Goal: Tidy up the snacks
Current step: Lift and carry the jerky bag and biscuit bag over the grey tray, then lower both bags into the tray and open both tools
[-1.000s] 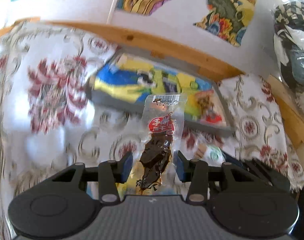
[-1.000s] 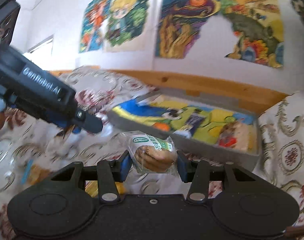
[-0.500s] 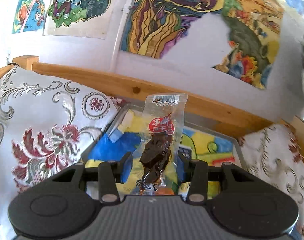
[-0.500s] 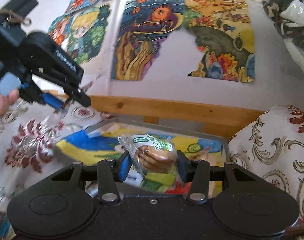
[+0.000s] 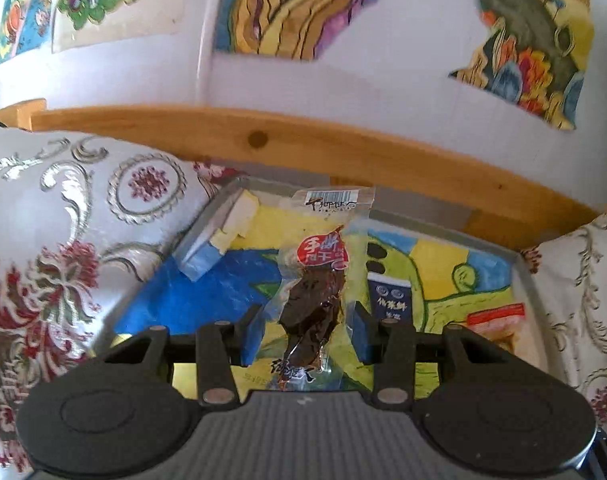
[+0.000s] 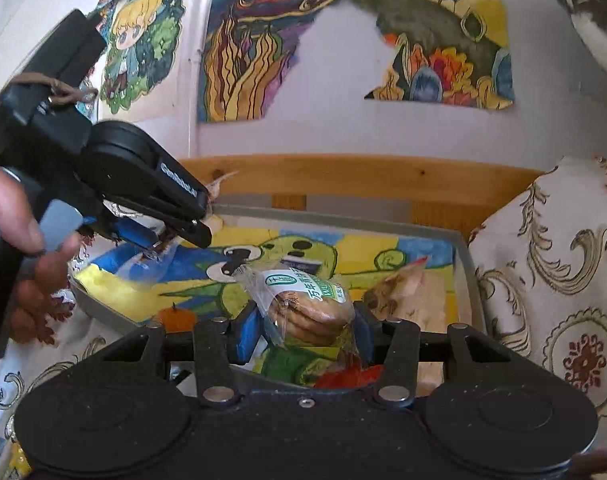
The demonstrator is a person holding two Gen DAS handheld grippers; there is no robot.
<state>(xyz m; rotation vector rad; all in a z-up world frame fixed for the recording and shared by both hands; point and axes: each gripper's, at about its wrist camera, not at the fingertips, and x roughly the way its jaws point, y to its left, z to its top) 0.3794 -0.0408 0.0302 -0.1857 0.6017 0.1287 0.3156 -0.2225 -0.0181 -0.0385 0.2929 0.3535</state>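
My left gripper (image 5: 307, 332) is shut on a clear packet of dark dried snack (image 5: 315, 300) with a red label, held upright over the near left part of a grey tray (image 5: 207, 220). The tray has a bright painted lining. My right gripper (image 6: 305, 332) is shut on a clear packet of round biscuits (image 6: 307, 304) with a green and white label, above the tray (image 6: 469, 264). In the right wrist view the left gripper (image 6: 183, 232), held by a hand (image 6: 23, 240), hovers over the tray's left end.
In the tray lie a dark blue packet (image 5: 389, 300), a red packet (image 5: 495, 320), a bread packet (image 6: 407, 296) and a small orange fruit (image 6: 177, 318). Floral cloth (image 5: 63, 240) surrounds the tray. A wooden rail (image 5: 343, 148) and a wall with paintings stand behind.
Both grippers have moved forward and now hang over the tray, which looks much closer. Each still holds its packet.
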